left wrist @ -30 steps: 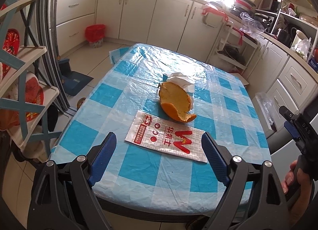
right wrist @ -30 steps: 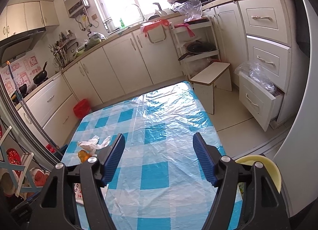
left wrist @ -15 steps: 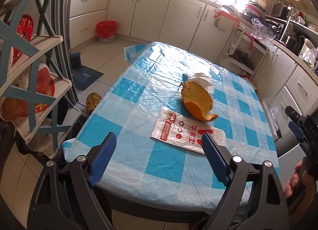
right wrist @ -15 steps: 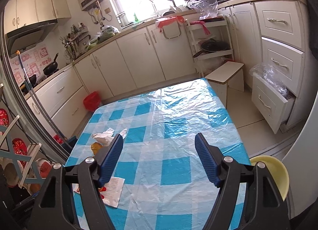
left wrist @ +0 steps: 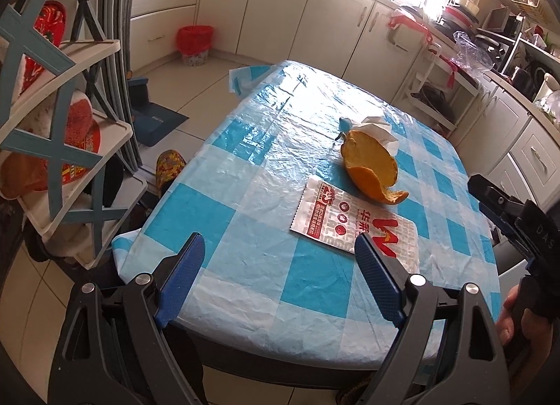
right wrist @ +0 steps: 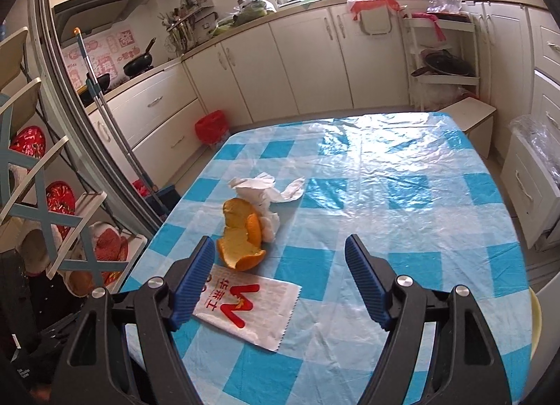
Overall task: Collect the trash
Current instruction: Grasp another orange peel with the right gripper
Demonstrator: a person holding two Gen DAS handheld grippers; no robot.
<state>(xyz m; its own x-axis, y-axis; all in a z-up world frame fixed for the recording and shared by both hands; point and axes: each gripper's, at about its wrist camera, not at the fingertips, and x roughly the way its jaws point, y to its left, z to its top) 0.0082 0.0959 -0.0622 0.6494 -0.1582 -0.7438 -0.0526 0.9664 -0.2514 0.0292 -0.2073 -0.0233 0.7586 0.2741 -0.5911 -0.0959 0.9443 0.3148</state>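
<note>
Both grippers are in the approach step, nothing collected yet. The left gripper [left wrist: 276, 275] stands wide apart and empty; the right gripper [right wrist: 280, 275] too. The snack wrapper [right wrist: 245, 307] lies just ahead of the right one, with the orange peel [right wrist: 241, 237] and crumpled tissue [right wrist: 262, 191] beyond. Next, one must lower onto the wrapper.

White paper food wrapper with red print [right wrist: 246, 305]: near corner hidden behind right gripper's blue pad. Crumpled white tissue [left wrist: 379, 130] mostly behind orange peel [left wrist: 371, 167]. Wrapper's small print unreadable.
</note>
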